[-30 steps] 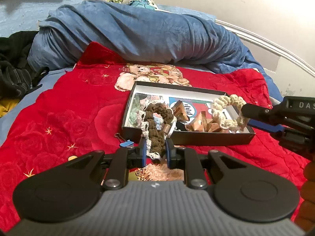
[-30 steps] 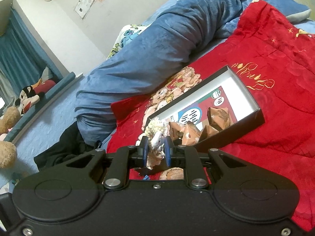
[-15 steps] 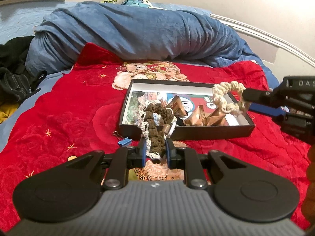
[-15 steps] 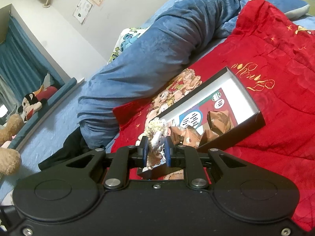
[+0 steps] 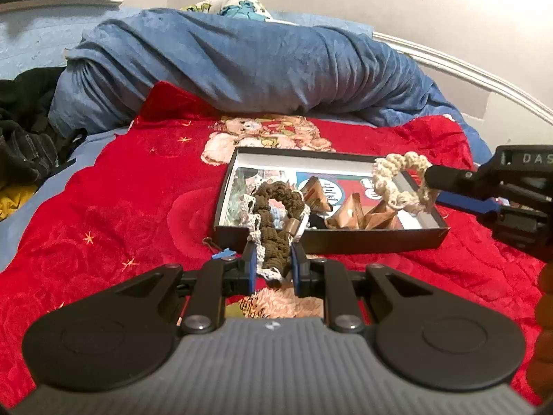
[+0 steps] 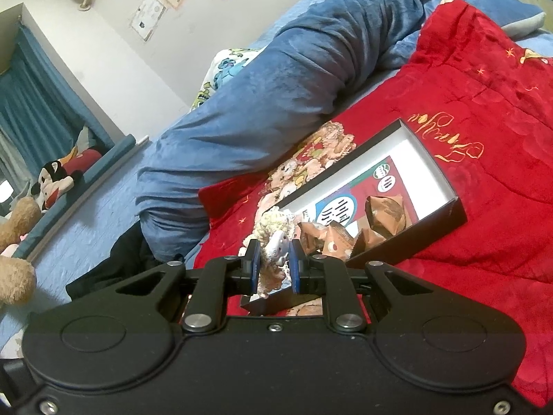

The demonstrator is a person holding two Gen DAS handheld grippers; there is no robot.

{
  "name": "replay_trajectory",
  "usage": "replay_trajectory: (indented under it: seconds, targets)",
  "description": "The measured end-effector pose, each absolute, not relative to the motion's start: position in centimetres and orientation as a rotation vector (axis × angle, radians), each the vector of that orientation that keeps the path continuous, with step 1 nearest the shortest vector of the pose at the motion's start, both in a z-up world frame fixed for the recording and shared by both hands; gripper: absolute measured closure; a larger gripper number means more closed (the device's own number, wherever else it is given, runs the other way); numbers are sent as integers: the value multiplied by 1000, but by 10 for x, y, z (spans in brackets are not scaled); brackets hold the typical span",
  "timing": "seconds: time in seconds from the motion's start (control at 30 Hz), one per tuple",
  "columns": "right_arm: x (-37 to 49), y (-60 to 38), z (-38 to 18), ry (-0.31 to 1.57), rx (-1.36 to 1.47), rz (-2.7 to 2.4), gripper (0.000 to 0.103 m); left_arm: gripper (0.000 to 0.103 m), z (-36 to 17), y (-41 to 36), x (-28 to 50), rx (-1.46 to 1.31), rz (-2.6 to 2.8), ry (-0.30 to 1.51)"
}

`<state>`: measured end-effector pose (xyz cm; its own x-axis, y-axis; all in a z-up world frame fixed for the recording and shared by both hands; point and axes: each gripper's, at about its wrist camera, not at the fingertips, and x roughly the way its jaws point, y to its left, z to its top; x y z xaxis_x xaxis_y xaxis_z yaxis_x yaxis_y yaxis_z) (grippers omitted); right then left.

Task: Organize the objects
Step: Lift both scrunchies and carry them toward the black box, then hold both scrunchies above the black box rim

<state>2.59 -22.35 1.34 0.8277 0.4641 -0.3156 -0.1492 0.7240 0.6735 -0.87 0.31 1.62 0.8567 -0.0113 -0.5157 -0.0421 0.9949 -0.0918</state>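
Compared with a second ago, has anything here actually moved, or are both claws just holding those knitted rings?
Little has changed. In the left view, the cream crocheted ring in the right gripper has lifted slightly above the black box. The left gripper stays shut on the brown crocheted ring. The box, the brown wrapped pieces and the red blanket are unchanged.

The left gripper has a ribbed grey body; the right gripper is black; both carry blue pads and silver screws.

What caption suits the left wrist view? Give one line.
Left gripper clamps a brown scrunchie; right gripper holds a cream one over the black box.
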Motion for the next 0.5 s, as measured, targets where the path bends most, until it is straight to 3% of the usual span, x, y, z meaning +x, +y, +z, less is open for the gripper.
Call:
replay_trajectory:
  seconds: [0.5]
  targets:
    - [28,-224,12,502,691,360,86,80,15,1,-7,-86,11,551]
